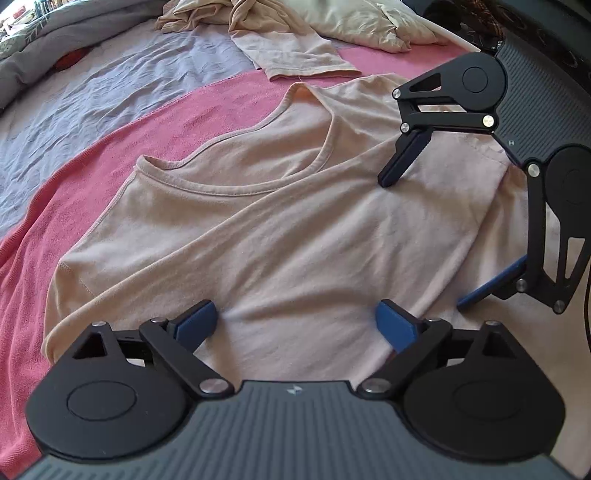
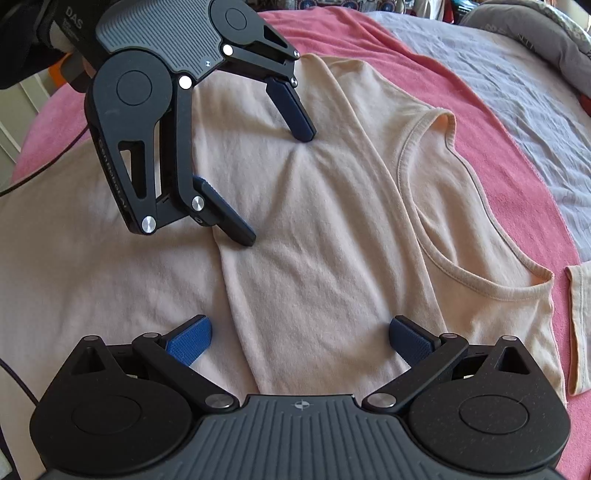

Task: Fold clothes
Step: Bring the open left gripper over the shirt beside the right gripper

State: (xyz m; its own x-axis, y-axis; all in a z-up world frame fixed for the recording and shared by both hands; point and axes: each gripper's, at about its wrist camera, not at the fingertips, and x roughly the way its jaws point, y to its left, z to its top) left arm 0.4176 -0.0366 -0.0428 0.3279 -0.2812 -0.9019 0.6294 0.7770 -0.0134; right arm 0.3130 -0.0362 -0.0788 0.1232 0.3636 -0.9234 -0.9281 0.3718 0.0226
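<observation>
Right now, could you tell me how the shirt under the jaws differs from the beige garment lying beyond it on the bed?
The shirt lies spread out, partly folded lengthwise; the beige garment is mostly a crumpled heap. Both the left gripper and the right gripper stand open over the shirt; neither is near the beige garment. Both are similar pale peach and rest on the pink blanket.

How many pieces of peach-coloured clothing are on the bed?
3, as far as I can tell. A tank top lies spread under both open grippers, a second garment lies just beyond its shoulder strap, and a crumpled one sits further back. More may be hidden.
</observation>
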